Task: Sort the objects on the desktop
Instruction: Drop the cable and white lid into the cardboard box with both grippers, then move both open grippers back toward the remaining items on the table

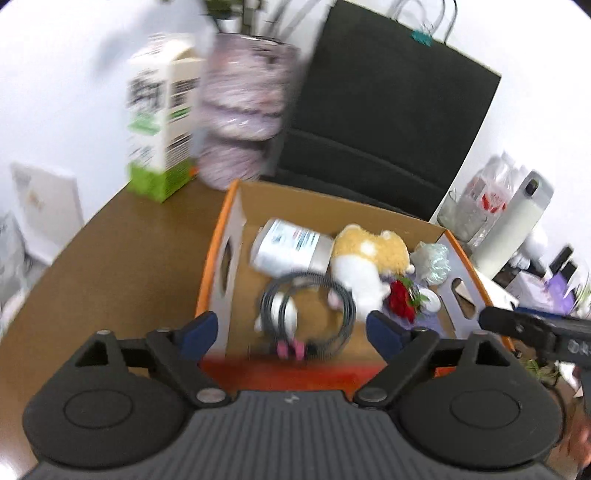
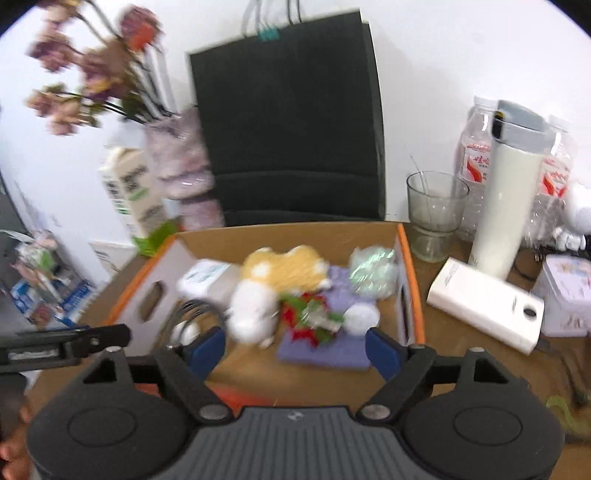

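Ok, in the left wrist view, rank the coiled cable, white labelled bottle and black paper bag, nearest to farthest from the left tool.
1. Coiled cable: in the box, just ahead of the left tool.
2. White labelled bottle: lying at the box's back.
3. Black paper bag: behind the box.

Black paper bag (image 2: 288, 122) with a teal clip (image 2: 268, 34) on its handles, upright against the white wall, top centre of the right wrist view. Upper left there: blurred dried flowers (image 2: 88, 70) in a wrapped vase (image 2: 181, 166), with a green-and-white carton (image 2: 135, 195) just beside it. Right side: an empty glass (image 2: 436, 214), then a white flask with a grey lid (image 2: 506, 192) in front of two clear plastic bottles with red labels (image 2: 474, 162). Lower right: a white power bank (image 2: 487, 310) lying flat on the brown table (image 2: 461, 354), near a pale tin (image 2: 565, 295) at the frame edge.
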### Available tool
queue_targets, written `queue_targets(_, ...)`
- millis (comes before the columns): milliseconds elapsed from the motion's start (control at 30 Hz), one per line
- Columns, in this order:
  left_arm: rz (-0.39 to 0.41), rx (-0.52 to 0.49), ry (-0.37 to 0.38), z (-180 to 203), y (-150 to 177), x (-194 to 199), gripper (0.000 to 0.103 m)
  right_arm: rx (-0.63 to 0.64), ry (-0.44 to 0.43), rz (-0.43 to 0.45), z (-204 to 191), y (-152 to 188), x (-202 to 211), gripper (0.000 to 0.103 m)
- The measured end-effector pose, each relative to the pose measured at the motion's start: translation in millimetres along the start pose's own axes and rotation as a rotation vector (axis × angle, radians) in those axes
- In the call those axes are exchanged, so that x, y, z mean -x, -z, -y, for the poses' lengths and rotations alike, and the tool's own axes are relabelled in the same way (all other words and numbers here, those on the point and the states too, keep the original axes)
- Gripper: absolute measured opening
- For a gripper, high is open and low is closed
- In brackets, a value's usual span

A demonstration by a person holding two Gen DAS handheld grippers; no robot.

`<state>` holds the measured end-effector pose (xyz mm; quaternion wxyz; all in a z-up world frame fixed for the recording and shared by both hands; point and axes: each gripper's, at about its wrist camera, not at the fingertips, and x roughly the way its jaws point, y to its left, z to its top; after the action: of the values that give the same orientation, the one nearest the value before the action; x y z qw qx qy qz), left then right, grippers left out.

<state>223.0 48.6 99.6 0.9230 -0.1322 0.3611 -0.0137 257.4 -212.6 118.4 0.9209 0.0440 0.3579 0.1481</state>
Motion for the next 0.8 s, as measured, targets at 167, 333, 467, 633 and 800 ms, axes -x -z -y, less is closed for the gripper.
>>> queue_targets(167, 0.029, -0.004, -0.033, 2.9, 60.1, 38.9, 0.098, -0.011, -0.029, 0.075, -14.3, 65.3, 53.6, 0.086)
queue_targets(333, 0.111, -0.129, -0.01, 20.1, 123.5, 81.1, 0.103, 0.014, 0.017, 0.137, -26.2, 128.0, 88.3, 0.086)
queue_targets(467, 0.119, -0.167, -0.022, 19.4, 170.9, 101.3, 0.103, 0.033, 0.034, 0.167, -30.7, 180.0, 108.8, 0.086)
queue_targets(633, 0.138, -0.193, -0.04, 11.2, 217.4, 118.5, 0.103, 0.012, 0.048, 0.175, -29.1, 226.2, 132.5, 0.089)
queue_targets(800, 0.061, -0.171, -0.038, 1.9, 234.9, 113.9, 0.103, 0.085, 0.07, 0.13, -42.7, 257.4, 137.8, 0.092)
